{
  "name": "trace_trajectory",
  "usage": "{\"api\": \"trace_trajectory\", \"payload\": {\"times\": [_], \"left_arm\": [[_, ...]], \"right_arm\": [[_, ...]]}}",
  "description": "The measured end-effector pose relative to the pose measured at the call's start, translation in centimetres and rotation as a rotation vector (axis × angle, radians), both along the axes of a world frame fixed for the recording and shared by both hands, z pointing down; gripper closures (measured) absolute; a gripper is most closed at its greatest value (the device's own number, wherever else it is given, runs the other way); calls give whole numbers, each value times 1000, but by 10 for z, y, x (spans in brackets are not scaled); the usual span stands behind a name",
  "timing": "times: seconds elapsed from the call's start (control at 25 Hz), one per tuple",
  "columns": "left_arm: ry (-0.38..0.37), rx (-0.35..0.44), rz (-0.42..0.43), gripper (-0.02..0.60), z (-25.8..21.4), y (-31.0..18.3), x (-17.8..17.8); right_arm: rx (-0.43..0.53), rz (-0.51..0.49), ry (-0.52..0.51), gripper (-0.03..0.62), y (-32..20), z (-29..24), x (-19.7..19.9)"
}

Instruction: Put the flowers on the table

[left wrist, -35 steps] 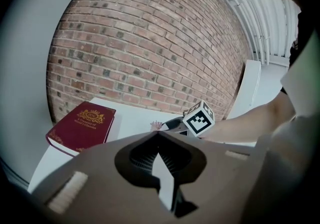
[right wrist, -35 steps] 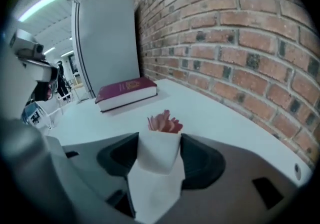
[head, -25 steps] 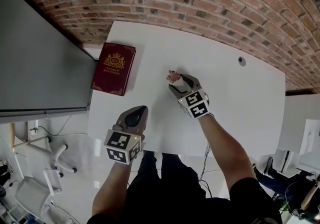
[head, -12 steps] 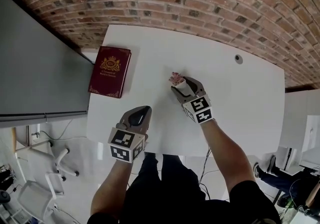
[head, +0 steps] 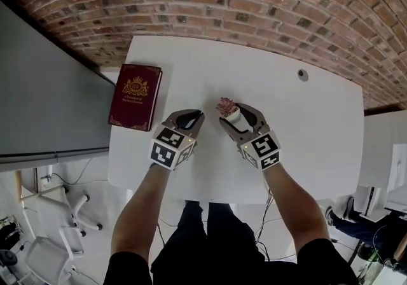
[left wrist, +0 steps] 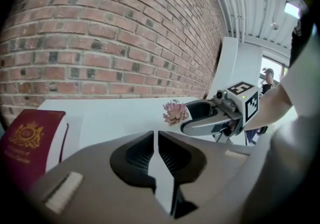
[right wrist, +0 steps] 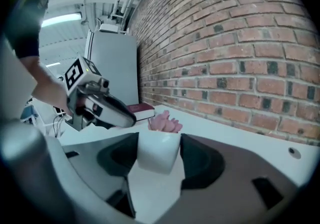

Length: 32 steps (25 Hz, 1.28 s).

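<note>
Jaws, left gripper view: left gripper all but closed, only a thin slit between the jaws, nothing in it. Beyond its tips the pink flowers stick out of the right gripper, blooms toward the brick wall. Red book at lower left, on the white desk.

Right gripper view: right gripper clamped on a small white pot, one jaw on each side. Pot's long axis runs along the jaws, mouth away from the camera; flowers rise out of the mouth. Left gripper just beside, at left; book behind it.

Head view: pot in the right gripper over the middle of the desk, blooms pointing to the far edge and slightly left. Whether the pot touches the desk, cannot tell. Left gripper near it on the left, apart. Book flat at the left edge, near the far left corner.
</note>
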<state>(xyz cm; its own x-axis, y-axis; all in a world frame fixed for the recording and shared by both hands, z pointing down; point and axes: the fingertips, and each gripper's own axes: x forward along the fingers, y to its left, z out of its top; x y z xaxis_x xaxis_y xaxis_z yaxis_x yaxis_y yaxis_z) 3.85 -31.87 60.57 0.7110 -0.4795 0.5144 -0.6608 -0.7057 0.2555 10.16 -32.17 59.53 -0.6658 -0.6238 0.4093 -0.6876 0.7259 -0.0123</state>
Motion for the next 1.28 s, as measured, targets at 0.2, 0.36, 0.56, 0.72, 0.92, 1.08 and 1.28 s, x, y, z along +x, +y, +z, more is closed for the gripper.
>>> {"api": "trace_trajectory", "payload": {"times": [0.2, 0.36, 0.56, 0.72, 0.92, 1.08, 1.28], "left_arm": [[91, -27, 182, 531, 14, -2, 35], [164, -63, 261, 511, 17, -1, 53], [228, -85, 267, 527, 13, -8, 60], [265, -83, 255, 571, 7, -13, 59], [280, -105, 258, 571, 11, -13, 62], [240, -125, 256, 571, 24, -13, 62], [177, -118, 261, 571, 35, -13, 62]], "right_arm": [[-4, 3, -61, 332, 2, -9, 7], [-4, -7, -95, 333, 2, -15, 12], [-8, -11, -121, 333, 1, -20, 13], [-17, -11, -133, 332, -3, -19, 14], [-63, 7, -148, 332, -9, -8, 18], [-88, -13, -98, 332, -11, 7, 17], [-107, -26, -13, 332, -11, 25, 17]]}}
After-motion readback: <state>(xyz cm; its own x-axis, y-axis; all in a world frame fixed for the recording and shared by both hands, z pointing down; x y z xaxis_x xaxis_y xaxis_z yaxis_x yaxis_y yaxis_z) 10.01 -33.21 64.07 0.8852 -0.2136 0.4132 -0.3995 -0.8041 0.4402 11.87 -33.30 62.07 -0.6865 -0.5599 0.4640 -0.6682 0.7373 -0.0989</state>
